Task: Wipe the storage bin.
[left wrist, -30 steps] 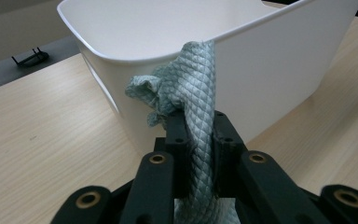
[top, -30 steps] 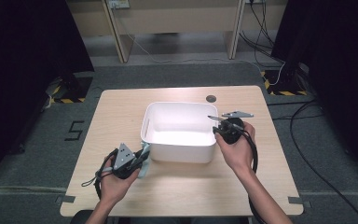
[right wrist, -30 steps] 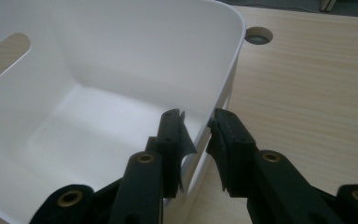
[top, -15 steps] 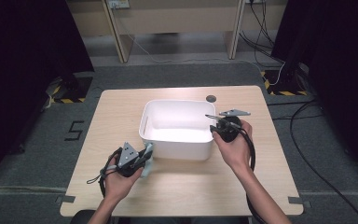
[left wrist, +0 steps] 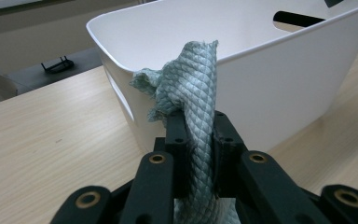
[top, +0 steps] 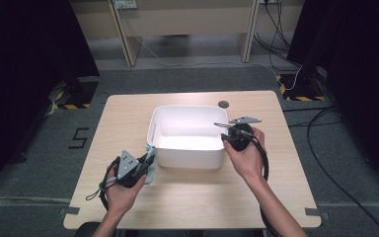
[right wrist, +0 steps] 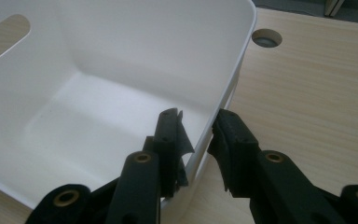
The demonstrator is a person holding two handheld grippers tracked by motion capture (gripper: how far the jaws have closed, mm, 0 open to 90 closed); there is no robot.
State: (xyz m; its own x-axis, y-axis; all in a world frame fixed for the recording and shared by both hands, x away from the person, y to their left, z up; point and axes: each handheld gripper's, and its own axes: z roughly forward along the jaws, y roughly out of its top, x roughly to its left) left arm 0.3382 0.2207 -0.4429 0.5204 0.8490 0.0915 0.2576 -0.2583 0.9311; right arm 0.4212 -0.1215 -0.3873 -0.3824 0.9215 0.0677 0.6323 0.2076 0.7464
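A white plastic bin (top: 187, 107) stands in the middle of the wooden table. My left gripper (top: 147, 162) is at the bin's near left corner, shut on a pale green woven cloth (top: 150, 173). In the left gripper view the cloth (left wrist: 196, 79) rises bunched from between the jaws (left wrist: 199, 116), right in front of the bin's wall (left wrist: 270, 84). My right gripper (top: 224, 136) straddles the bin's right wall (right wrist: 121, 46), one jaw inside and one outside (right wrist: 198, 119). Its jaws have just been closing around that wall, and a slight gap still shows at the pads.
A round cable hole (top: 222, 104) lies in the table (top: 128, 113) just behind the bin, also seen in the right gripper view (right wrist: 265, 37). Dark curtains flank the table, and cables run across the floor at the right (top: 325, 148).
My left gripper has edged slightly toward the bin's corner with the cloth still in it. The right hand has stayed at the bin's right wall.
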